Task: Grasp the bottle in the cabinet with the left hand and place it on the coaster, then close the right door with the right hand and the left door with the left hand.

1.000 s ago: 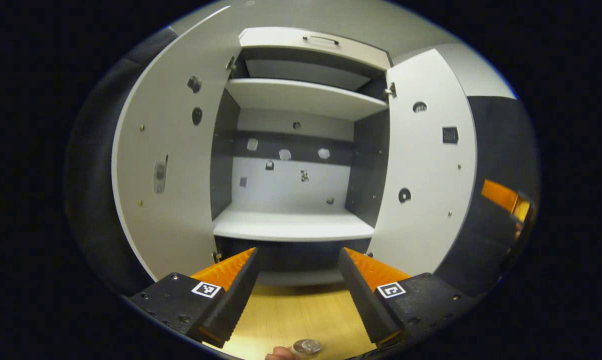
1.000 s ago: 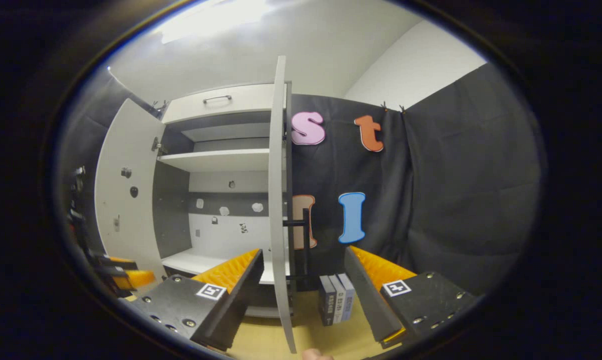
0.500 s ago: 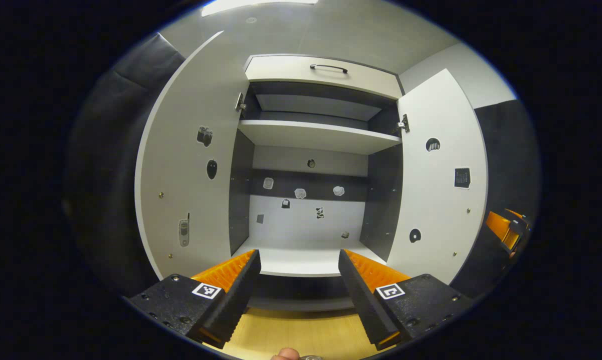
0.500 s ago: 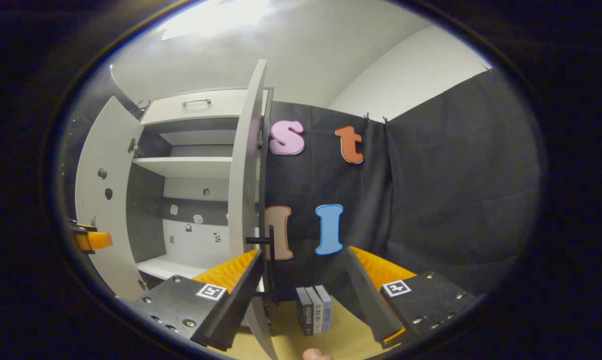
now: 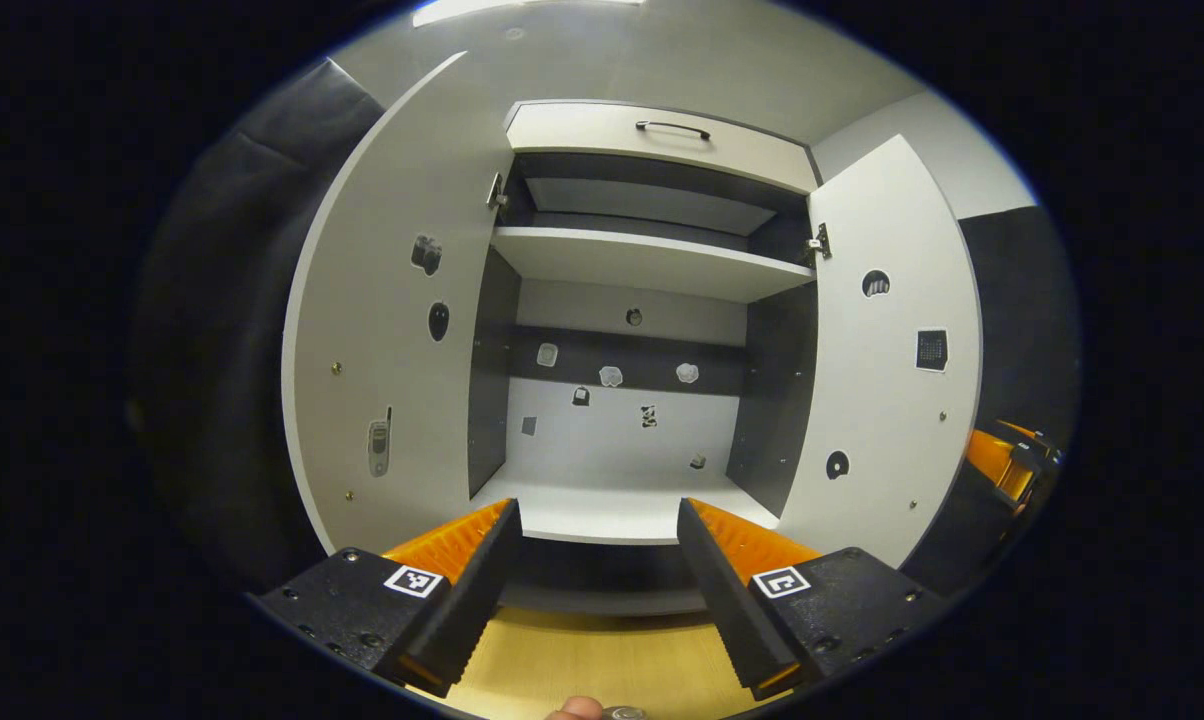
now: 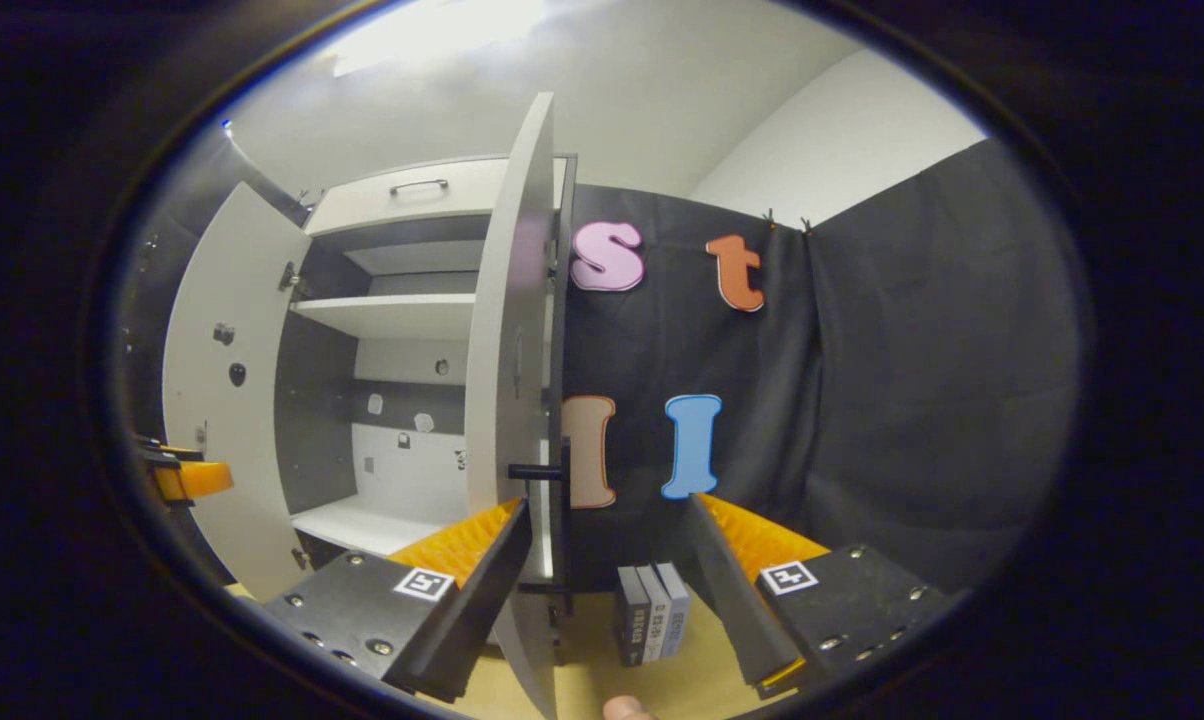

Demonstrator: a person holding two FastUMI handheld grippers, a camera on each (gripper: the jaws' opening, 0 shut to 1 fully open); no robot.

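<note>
Both white doors [image 5: 392,330] [image 5: 887,380] open — cabinet [image 5: 622,400] bare

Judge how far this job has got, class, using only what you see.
Looks done: the cabinet shelf holds no bottle. In hand: the open right tool sits by the right door, near its handle. Left: both doors, including the left door, stand open; left tool is open.

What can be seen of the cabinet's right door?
The right door is a flat, pale grey panel that looks like laminated board, hinged at its top corner and standing open. Its inner face carries small stickers and screw heads. In the right gripper view it appears nearly edge-on, with a dark bar handle on its outer side. Nothing visibly touches it.
</note>
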